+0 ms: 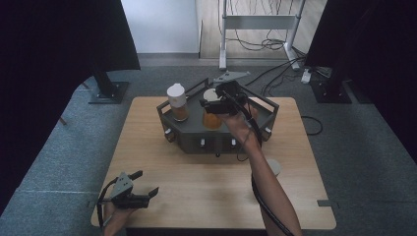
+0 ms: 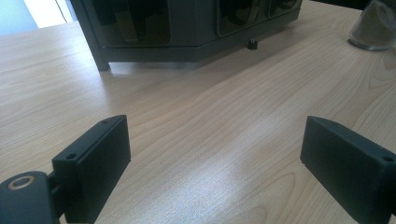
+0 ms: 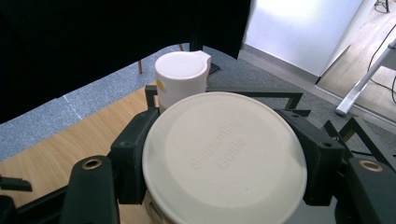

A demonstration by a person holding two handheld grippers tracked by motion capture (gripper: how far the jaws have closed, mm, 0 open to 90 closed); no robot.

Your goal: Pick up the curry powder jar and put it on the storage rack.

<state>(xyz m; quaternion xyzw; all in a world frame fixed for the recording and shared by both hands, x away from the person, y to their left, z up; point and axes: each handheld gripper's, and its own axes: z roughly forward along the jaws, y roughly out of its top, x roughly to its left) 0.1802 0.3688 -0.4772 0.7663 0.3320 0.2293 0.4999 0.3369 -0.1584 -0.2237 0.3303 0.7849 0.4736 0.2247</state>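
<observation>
Right hand-held gripper (image 3: 224,163) clamped on seasoning bottle (image 1: 212,117) lid over rack (image 1: 196,135), I judge for lifting | left hand-held gripper (image 1: 146,184) parked wide on table (image 1: 206,187), clear of my work

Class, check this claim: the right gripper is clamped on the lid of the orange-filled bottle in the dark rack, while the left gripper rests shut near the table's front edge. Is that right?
Not quite. The left gripper is open: the left gripper view shows its jaws wide apart over bare table. The rest holds: the right gripper is clamped on the lid of the orange-filled bottle in the dark rack.
</observation>
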